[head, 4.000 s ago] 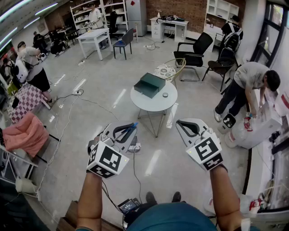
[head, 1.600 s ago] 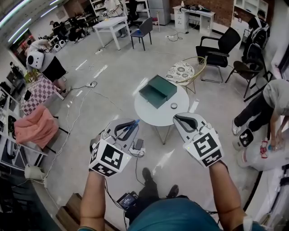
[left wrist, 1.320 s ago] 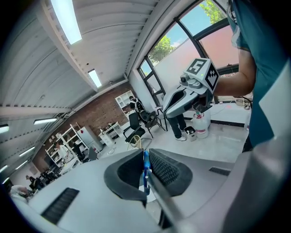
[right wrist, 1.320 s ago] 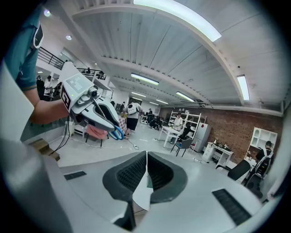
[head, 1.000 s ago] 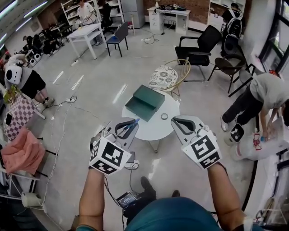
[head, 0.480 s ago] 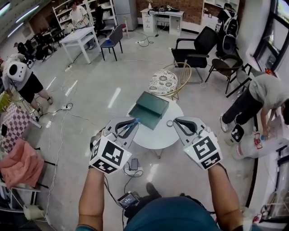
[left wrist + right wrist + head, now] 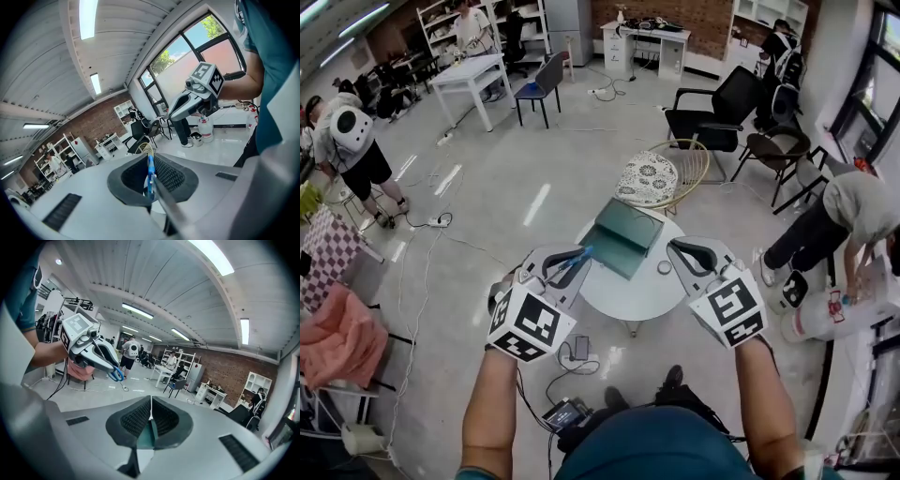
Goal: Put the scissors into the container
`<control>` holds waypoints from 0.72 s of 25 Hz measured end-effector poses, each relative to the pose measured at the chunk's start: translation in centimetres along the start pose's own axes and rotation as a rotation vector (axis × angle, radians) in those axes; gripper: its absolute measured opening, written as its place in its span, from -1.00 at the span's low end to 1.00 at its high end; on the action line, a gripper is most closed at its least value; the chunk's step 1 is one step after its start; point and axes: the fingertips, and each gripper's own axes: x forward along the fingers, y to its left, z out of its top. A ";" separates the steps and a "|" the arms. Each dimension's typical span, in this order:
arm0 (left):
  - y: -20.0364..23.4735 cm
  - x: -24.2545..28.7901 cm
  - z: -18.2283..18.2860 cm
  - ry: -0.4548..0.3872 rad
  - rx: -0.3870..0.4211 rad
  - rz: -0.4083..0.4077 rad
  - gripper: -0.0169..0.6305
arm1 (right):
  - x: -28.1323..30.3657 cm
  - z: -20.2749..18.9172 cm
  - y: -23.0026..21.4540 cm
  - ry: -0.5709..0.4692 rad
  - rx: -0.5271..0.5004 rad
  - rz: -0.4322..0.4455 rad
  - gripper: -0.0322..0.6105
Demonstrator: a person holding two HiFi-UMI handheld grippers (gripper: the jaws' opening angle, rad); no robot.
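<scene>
Left hand-held gripper: jaws clamped on the scissors. A thin blue plastic part stands edge-on between the ribbed black pads, and a plain grey metal blade runs from it toward the camera. From the right gripper view, the blue handle loops stick out past the jaw tips of that gripper. In the head view the blue end shows at the tip of the left hand-held gripper, raised above the near-left edge of the counter.

Right hand-held gripper: jaws closed tip to tip with nothing between them. A sliver of dark green and white shows through the gap lower down. In the head view it hangs at the counter's right edge, level with the left one, the two well apart.

Both bodies are smooth pale grey plastic with black pad inserts. Each carries a white cube with black square markers, left and right.

Counter: round, white, smooth top, on thin legs.
Container: dark green, boxy, matt, flat rectangular faces in two stepped levels. It sits on the far-left part of the counter, between the two grippers and beyond them. Cannot tell whether it stands open.
Small round ring-like thing lies on the counter just right of the container.

Past the counter: a chair with a wire frame and a patterned round cushion. Floor glossy pale grey.
</scene>
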 end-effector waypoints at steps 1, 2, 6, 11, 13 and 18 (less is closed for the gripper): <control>0.4 0.3 -0.3 0.004 -0.004 0.005 -0.78 | 0.6 0.1 -0.4 -0.004 -0.003 0.004 -0.78; 0.7 0.6 -0.5 0.011 -0.009 0.012 -0.78 | 1.2 0.1 -0.9 -0.007 -0.006 0.011 -0.78; 2.1 1.1 -1.5 0.048 -0.031 0.045 -0.78 | 3.7 0.5 -2.5 -0.022 -0.013 0.047 -0.78; 3.8 1.8 -1.7 0.100 -0.064 0.088 -0.78 | 7.0 1.6 -4.5 -0.048 -0.019 0.117 -0.78; 4.3 2.8 -2.0 0.127 -0.077 0.106 -0.78 | 8.6 1.5 -5.6 -0.061 -0.021 0.150 -0.78; 6.9 7.7 -3.6 0.176 -0.118 0.159 -0.78 | 14.0 0.1 -9.1 -0.083 -0.044 0.230 -0.78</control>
